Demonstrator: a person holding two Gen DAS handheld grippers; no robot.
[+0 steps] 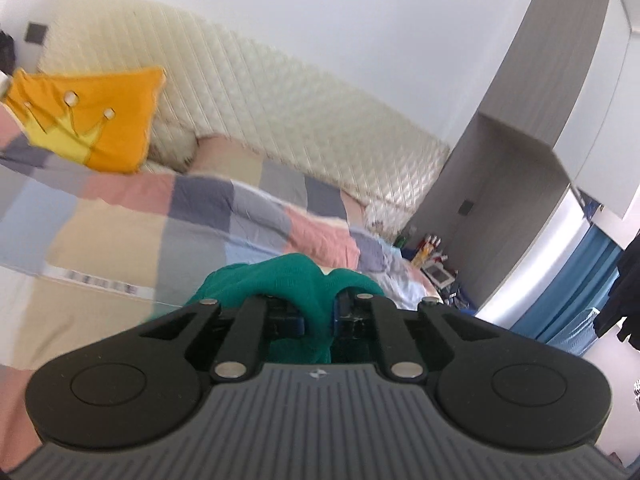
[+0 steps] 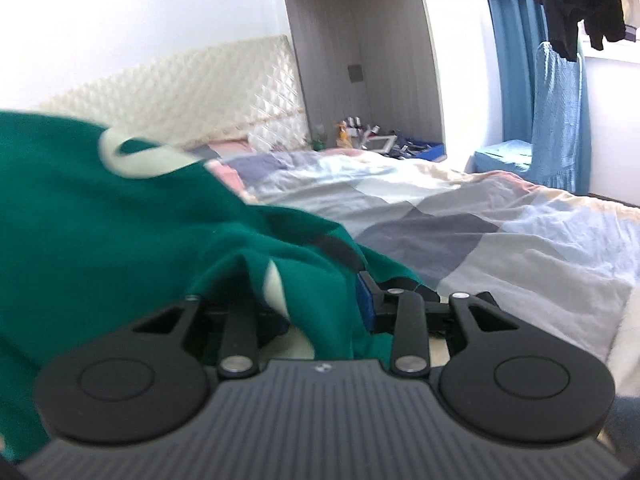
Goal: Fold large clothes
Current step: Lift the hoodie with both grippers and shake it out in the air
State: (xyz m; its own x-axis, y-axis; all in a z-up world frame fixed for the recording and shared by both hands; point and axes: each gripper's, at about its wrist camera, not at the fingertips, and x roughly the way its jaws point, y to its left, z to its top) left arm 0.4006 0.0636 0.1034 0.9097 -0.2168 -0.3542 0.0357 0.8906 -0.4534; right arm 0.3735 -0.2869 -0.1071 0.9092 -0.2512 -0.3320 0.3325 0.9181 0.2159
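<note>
A green garment [image 1: 288, 280] with white trim is held up above a bed. My left gripper [image 1: 318, 318] is shut on a bunched fold of it, which bulges up over the blue pads. In the right wrist view the green garment [image 2: 120, 216] spreads wide to the left, with a white loop of trim near its top. My right gripper [image 2: 324, 312] is shut on an edge of it, cloth draping between the fingers. The fingertips are hidden by cloth in both views.
A patchwork quilt [image 2: 460, 216] covers the bed. A cream quilted headboard [image 1: 260, 100] and an orange pillow [image 1: 100, 120] stand at its head. A grey wardrobe niche [image 2: 360, 60] holds small clutter. Blue curtains [image 2: 516, 68] and hanging dark clothes [image 2: 576, 4] are at right.
</note>
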